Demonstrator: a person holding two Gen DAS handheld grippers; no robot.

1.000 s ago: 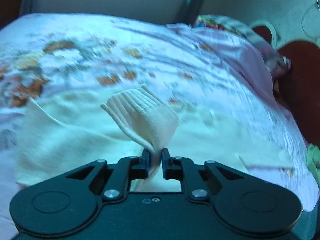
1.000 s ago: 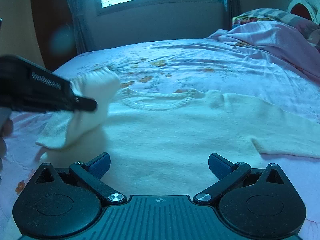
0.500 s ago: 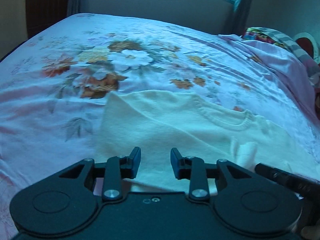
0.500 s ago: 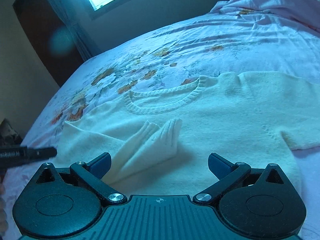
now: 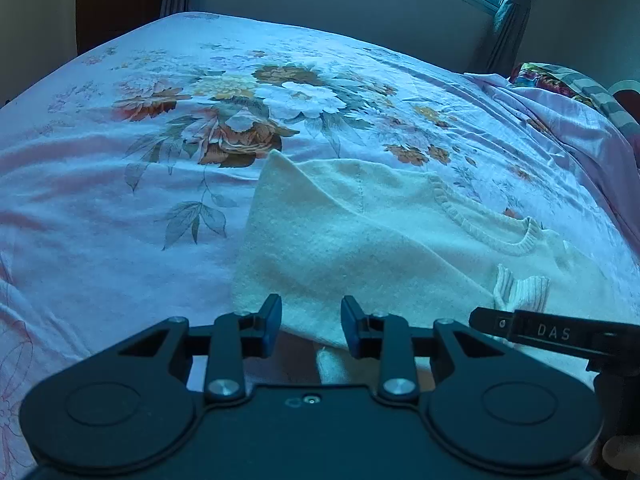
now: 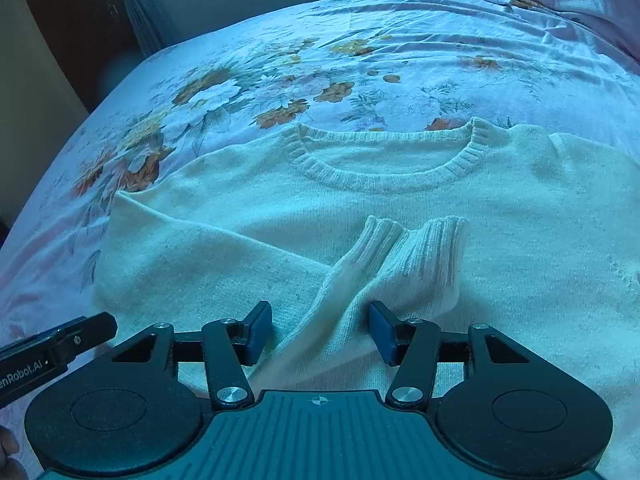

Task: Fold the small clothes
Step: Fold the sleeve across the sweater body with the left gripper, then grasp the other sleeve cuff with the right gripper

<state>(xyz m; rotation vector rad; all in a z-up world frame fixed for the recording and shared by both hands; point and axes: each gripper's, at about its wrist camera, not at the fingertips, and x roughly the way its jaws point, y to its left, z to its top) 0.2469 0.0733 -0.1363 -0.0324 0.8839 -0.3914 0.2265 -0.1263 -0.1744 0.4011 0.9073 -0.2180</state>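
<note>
Cream knit sweater (image 6: 400,216) lies flat, neckline away, folded sleeve (image 6: 384,272) seemingly pointing toward it.

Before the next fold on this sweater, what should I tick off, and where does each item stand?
1. Sweater spread flat on the bedsheet: ok.
2. One sleeve folded across the chest, cuff below the neckline: ok.
3. Left gripper free of cloth: ok. Its jaws have just been opening and grip nothing.
4. Right gripper holding the folded sleeve: cannot tell. Its jaws have just been closing with the sleeve between them, but pad contact is unclear.
5. Other sleeve laid out straight: cannot tell. It runs out of view.
</note>
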